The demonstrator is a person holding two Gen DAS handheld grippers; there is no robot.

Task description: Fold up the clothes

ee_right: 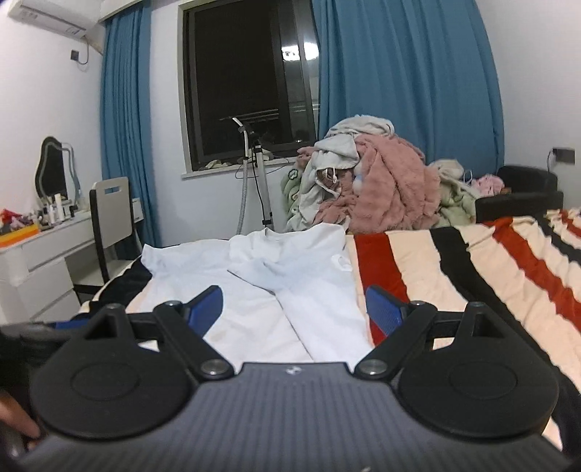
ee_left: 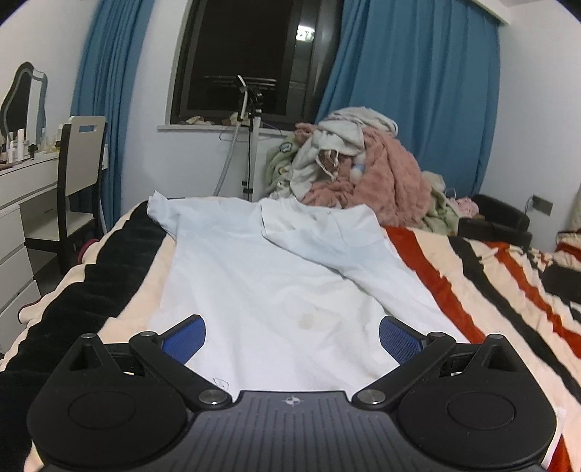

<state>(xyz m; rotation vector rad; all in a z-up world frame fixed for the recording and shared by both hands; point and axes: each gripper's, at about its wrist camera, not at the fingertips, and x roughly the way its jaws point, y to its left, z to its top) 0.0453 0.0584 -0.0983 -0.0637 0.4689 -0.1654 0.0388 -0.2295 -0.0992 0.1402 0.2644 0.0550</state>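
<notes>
Shirt (ee_left: 254,276) smooth matt cloth; blanket (ee_left: 454,276) fuzzy fleece.

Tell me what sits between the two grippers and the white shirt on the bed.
Nothing visible. The left gripper and right gripper hang over the near end of the white shirt, jaws open, with only bare cloth below them.

Dim cool indoor light, lamp glare on window (ee_left: 305,34), fisheye-bent edges, perhaps slightly soft.
</notes>
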